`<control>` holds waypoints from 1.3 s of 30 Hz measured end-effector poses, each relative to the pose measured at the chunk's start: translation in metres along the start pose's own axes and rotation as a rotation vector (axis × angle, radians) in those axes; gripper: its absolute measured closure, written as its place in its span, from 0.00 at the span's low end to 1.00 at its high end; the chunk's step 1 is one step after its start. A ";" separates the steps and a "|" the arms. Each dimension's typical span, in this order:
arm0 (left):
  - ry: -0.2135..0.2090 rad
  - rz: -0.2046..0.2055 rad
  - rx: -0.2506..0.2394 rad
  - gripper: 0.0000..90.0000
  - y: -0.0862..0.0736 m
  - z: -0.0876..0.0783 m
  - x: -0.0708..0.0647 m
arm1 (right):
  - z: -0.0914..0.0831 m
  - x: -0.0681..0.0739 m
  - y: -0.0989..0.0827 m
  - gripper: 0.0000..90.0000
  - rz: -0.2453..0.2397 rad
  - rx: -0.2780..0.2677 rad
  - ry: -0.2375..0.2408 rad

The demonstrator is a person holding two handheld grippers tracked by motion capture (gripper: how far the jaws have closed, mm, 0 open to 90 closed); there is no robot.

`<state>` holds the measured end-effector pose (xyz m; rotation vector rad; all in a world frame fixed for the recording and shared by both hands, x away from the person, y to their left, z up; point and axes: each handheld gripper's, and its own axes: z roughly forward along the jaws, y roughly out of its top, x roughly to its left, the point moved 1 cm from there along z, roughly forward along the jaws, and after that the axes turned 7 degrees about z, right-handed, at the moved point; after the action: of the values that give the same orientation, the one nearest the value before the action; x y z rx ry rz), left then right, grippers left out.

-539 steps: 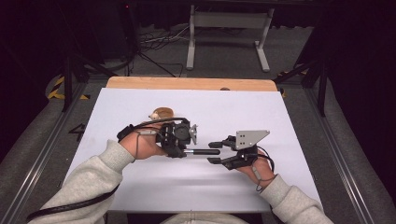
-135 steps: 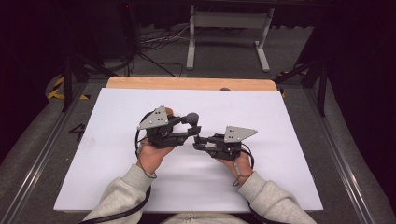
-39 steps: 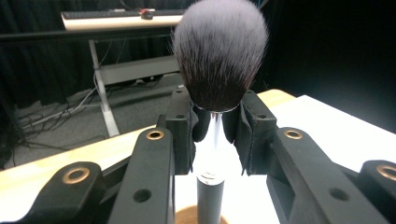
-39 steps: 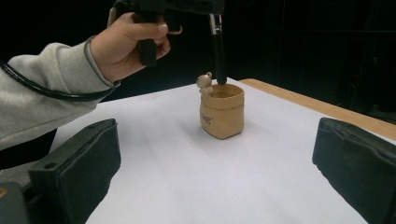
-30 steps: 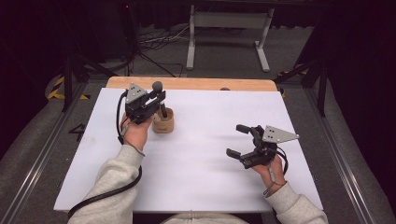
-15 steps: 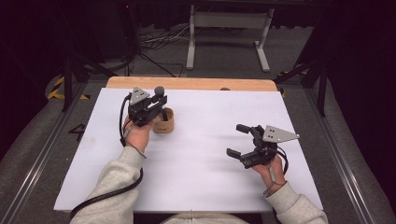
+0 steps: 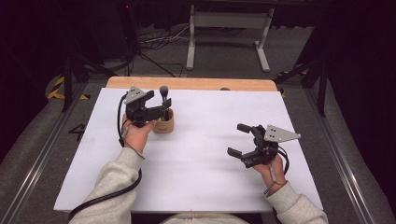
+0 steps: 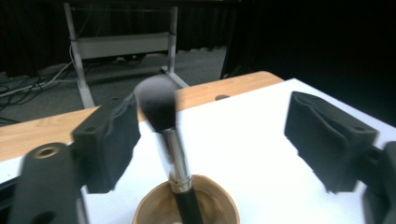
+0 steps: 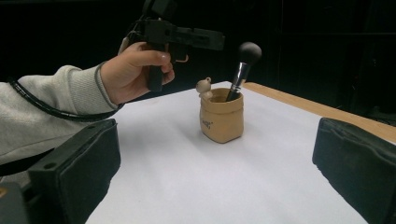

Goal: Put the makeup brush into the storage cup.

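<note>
A tan cup (image 7: 163,126) with a small bear figure (image 9: 203,87) on its rim stands on the white table at the back left. A makeup brush (image 7: 164,91) with a dark round head stands upright in the cup. My left gripper (image 7: 164,108) hovers just over the cup, and its jaws have just been opening. In the left gripper view the brush (image 8: 161,109) rises between the wide-apart jaws, close to the left one, with no pad pressing on it, and the cup (image 8: 187,207) sits below. My right gripper (image 7: 240,140) rests open at the front right, with nothing between its jaws.
The white sheet (image 7: 201,158) covers the table, and a wooden strip (image 7: 187,83) runs along its far edge. A metal stand (image 7: 229,21) and cables lie on the floor beyond. Dark rails flank both sides.
The left gripper's jaws have opened and let go of the brush, which now stands in the cup. The right gripper has not moved.
</note>
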<state>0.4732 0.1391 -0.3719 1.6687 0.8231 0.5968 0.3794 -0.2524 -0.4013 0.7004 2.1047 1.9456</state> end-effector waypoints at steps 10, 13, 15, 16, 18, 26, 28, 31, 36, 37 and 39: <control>-0.034 0.032 -0.059 0.14 0.005 -0.032 0.001 | -0.006 -0.007 0.006 0.00 0.001 0.002 -0.023; -0.057 0.050 -0.078 0.12 0.005 -0.047 0.001 | -0.010 -0.012 0.008 0.00 -0.001 0.010 -0.039; -0.070 0.054 -0.089 0.11 0.004 -0.056 0.000 | -0.013 -0.015 0.009 0.00 0.000 0.009 -0.052; -0.070 0.054 -0.089 0.11 0.004 -0.056 0.000 | -0.013 -0.015 0.009 0.00 0.000 0.009 -0.052; -0.087 0.064 -0.104 0.11 0.003 -0.066 0.000 | -0.018 -0.018 0.010 0.00 -0.002 0.008 -0.069; -0.132 0.089 -0.107 0.09 -0.006 -0.095 -0.001 | -0.031 -0.028 0.012 0.00 -0.007 0.012 -0.117; -0.143 0.086 -0.108 0.09 -0.008 -0.099 0.000 | -0.033 -0.029 0.012 0.00 -0.006 0.013 -0.123; -0.149 0.087 -0.113 0.09 -0.014 -0.107 0.000 | -0.038 -0.031 0.012 0.00 -0.010 0.016 -0.138; -0.162 0.084 -0.113 0.09 -0.024 -0.116 0.002 | -0.044 -0.032 0.011 0.00 -0.017 0.028 -0.161; -0.160 0.087 -0.106 0.09 -0.026 -0.117 0.003 | -0.045 -0.033 0.010 0.00 -0.018 0.030 -0.163; -0.158 0.091 -0.102 0.09 -0.032 -0.121 0.004 | -0.047 -0.033 0.010 0.00 -0.019 0.036 -0.171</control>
<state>0.3786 0.2206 -0.3734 1.6431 0.5965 0.5526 0.3892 -0.3093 -0.3921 0.8194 2.0409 1.7735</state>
